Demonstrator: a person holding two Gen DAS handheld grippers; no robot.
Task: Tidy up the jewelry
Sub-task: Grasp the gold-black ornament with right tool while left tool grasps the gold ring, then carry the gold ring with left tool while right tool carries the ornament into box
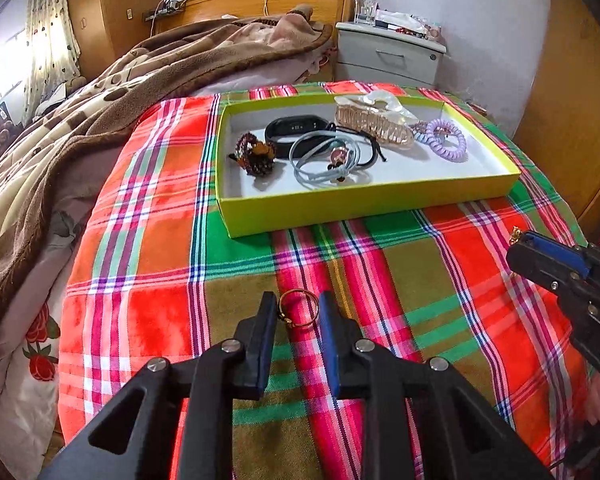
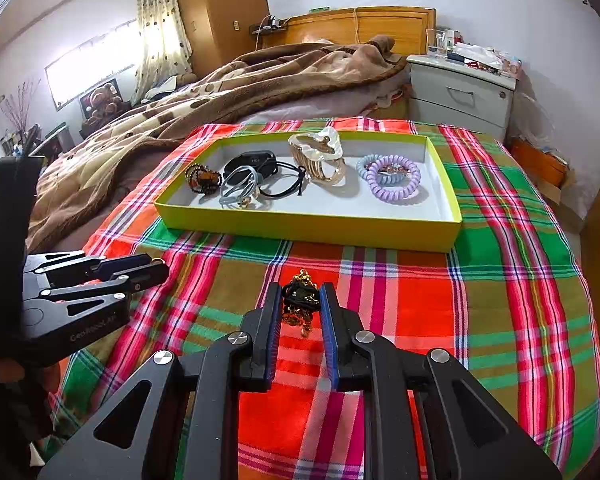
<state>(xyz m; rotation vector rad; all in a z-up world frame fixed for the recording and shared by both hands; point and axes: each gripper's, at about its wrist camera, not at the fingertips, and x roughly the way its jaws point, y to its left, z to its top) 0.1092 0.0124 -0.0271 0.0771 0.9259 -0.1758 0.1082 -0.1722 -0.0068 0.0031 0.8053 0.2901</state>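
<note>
A thin gold ring (image 1: 298,290) stands on the plaid cloth (image 1: 160,280) between the fingers of my left gripper (image 1: 298,305); both pads touch its sides, so that gripper is shut on it. My right gripper (image 2: 301,300) is shut on a black and gold ornament (image 2: 300,294), just above the cloth. It also shows at the right edge of the left wrist view as right gripper (image 1: 518,242). Beyond both lies a yellow-green box (image 1: 360,208) holding a black band (image 1: 296,126), a pearly hair claw (image 1: 374,120), grey hair ties (image 1: 320,160), a purple coil tie (image 1: 446,140) and a brown beaded piece (image 1: 256,154).
A rumpled brown blanket (image 1: 120,100) covers the bed to the left and behind the box. A grey nightstand (image 1: 388,56) stands at the back right, and a wooden cabinet (image 1: 572,120) runs along the right side. The left gripper (image 2: 160,270) is at the left in the right wrist view.
</note>
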